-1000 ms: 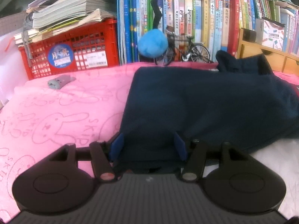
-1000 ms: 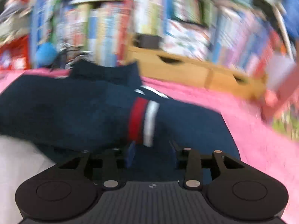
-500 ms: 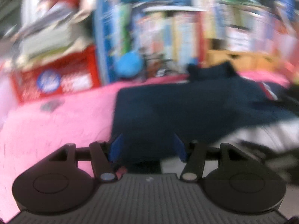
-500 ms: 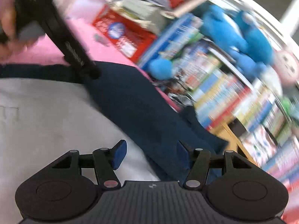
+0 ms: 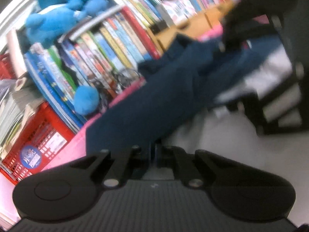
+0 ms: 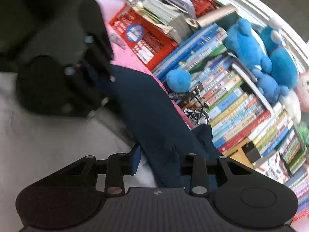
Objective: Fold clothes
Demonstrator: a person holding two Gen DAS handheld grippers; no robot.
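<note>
A navy garment [image 5: 154,100] lies slantwise over a pink blanket [image 5: 77,141] and a white cloth [image 5: 222,150]. My left gripper [image 5: 155,148] is shut, its fingertips pinching the garment's near edge. In the right wrist view the same navy garment [image 6: 150,112] runs down between the jaws of my right gripper [image 6: 161,157]. Those jaws are closing, but the left blue pad [image 6: 135,159] still stands off the cloth, and the right pad is hidden behind a fold. The right tool's black housing [image 5: 280,77] shows at the far right of the left wrist view.
Behind the blanket stands a shelf of books [image 6: 231,96] with blue plush toys [image 6: 251,44], a blue ball [image 6: 178,80] and a toy bicycle [image 6: 195,108]. A red crate [image 6: 143,36] holds stacked papers. Wooden drawers [image 6: 237,154] stand at the right.
Both views have rolled strongly. My left jaws went from open around the garment's edge to shut. My right gripper swung from the striped part over to the edge by the white cloth.
</note>
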